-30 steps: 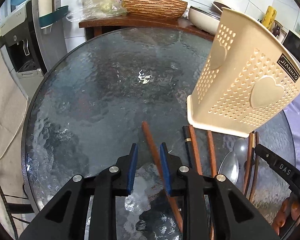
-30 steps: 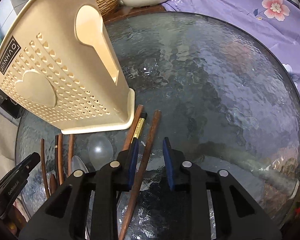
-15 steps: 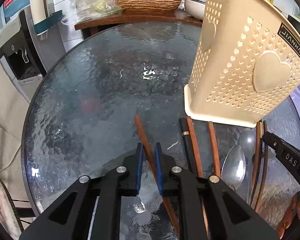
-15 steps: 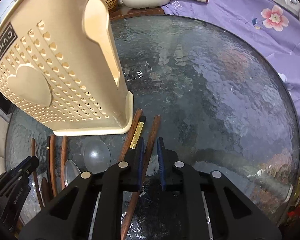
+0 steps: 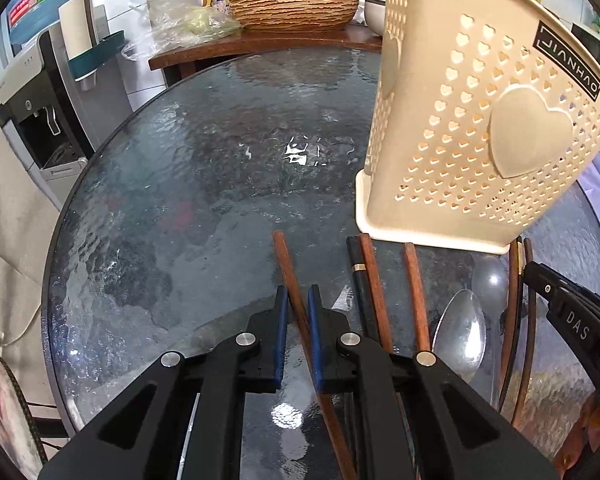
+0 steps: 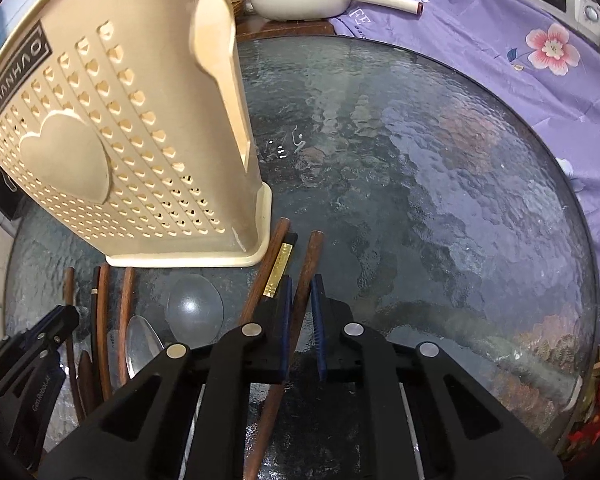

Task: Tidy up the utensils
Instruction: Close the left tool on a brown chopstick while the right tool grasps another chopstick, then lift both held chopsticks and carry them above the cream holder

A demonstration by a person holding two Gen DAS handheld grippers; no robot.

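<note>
The left gripper (image 5: 298, 300) pinches the leftmost reddish-brown wooden chopstick (image 5: 288, 268), and the right gripper (image 6: 301, 290) pinches the rightmost brown wooden chopstick (image 6: 309, 258); both sticks lie flat on the round rippled-glass table (image 5: 180, 184), just in front of the holder. Each slim stick could swivel or slip from the narrow pads on lifting (the grips sit away from the ends). The cream perforated plastic utensil holder (image 5: 472, 128) stands upright; its inside is hidden.

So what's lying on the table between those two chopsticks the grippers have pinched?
In the left wrist view, between the left gripper's chopstick and the right gripper's lie more brown chopsticks, a black gold-banded one, and two spoons.
</note>
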